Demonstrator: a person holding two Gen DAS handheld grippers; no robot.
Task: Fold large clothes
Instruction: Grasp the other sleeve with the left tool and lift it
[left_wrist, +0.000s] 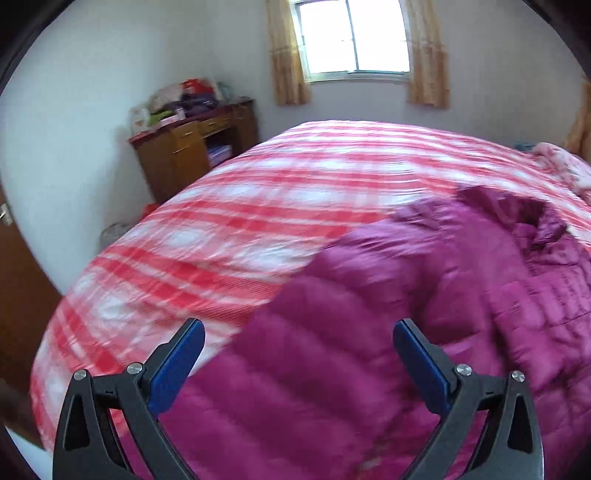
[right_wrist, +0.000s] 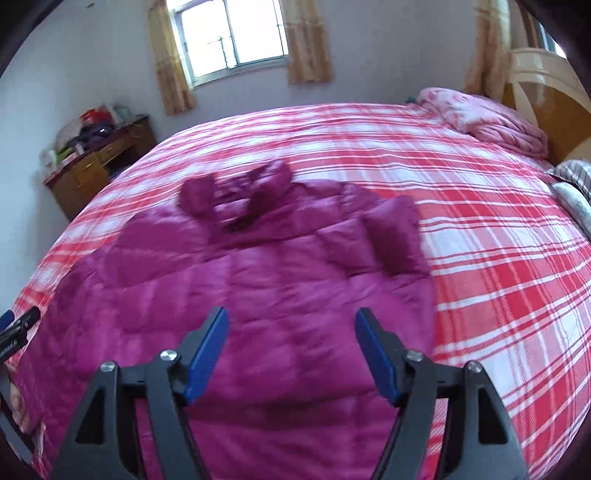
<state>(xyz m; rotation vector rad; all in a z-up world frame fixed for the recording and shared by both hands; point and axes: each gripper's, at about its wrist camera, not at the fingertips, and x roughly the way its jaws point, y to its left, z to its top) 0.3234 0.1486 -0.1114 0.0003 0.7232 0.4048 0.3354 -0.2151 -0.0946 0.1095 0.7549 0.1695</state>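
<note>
The jacket (right_wrist: 258, 266), a magenta quilted one, lay spread on the bed (right_wrist: 498, 266) over its red-and-white check cover, hood toward the window (right_wrist: 229, 33) and hem toward the camera. One sleeve (right_wrist: 391, 236) already lay turned in over the body on the right side; the other side looked still spread out toward the bed's left edge, though blur made the folds hard to read. By my judgement the folding was at an early stage: at most one sleeve in, the second sleeve and the body folds left to do.

The left gripper (left_wrist: 299, 328) stood wide, nothing between its blue pads, above the jacket's near left part. The right gripper (right_wrist: 291, 317) stood wide too, empty, over the lower middle of the jacket.

As for containers, only the desk (right_wrist: 99, 162) by the wall had open shelves and a heap of bags on top; their contents were too small to tell
</note>
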